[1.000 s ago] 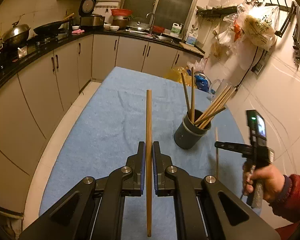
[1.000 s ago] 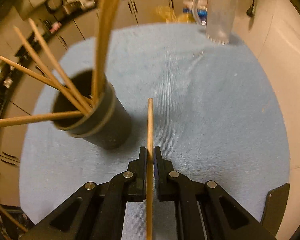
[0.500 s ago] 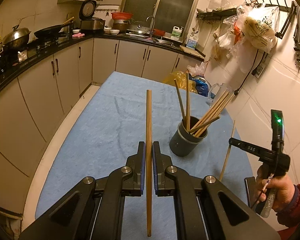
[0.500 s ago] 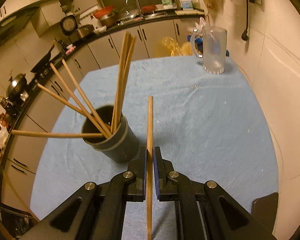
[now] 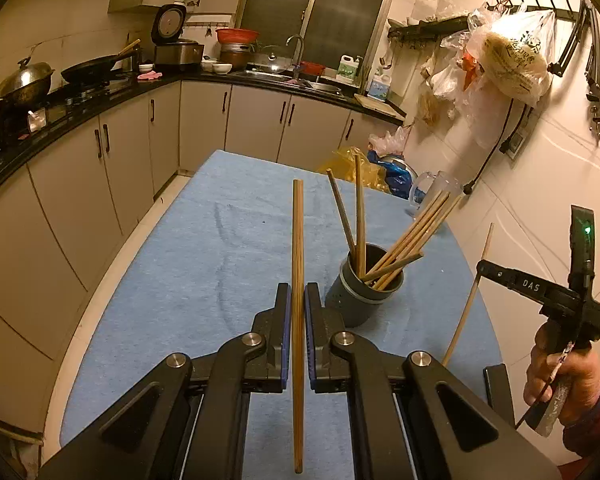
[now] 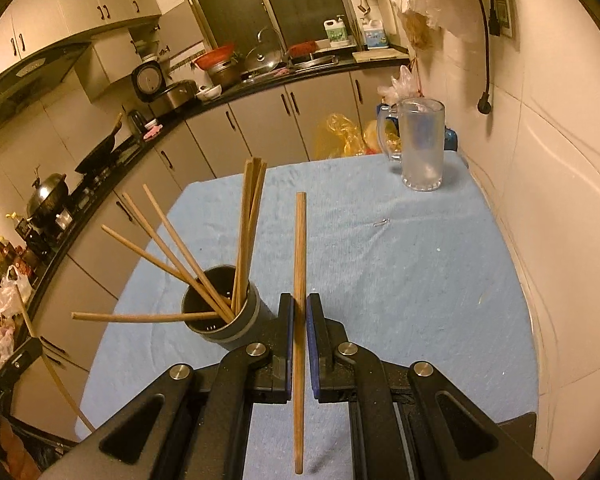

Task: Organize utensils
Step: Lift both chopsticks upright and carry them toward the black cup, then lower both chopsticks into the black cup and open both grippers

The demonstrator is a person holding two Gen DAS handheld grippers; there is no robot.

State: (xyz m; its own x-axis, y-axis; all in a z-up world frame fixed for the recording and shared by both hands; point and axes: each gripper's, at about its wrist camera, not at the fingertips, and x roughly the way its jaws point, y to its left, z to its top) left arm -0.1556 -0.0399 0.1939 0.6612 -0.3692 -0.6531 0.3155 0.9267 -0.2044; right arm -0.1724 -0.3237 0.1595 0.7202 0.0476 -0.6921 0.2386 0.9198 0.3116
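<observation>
My left gripper (image 5: 297, 300) is shut on a wooden chopstick (image 5: 297, 248) that points forward over the blue cloth. A dark grey round holder (image 5: 360, 298) with several chopsticks stands just right of it. My right gripper (image 6: 299, 308) is shut on another chopstick (image 6: 299, 248), held above the table right of the same holder (image 6: 224, 320). In the left wrist view the right gripper (image 5: 480, 276) is at the far right, its chopstick (image 5: 470, 300) slanting upward.
A blue cloth covers the table (image 6: 400, 280). A clear glass mug (image 6: 422, 146) stands at the far right corner near the tiled wall. Kitchen cabinets and a counter with pots run along the left and back. Plastic bags lie behind the table.
Both grippers have risen and pulled back from the holder, each keeping its chopstick. The right gripper has tilted up from looking down at the cloth to looking across the table.
</observation>
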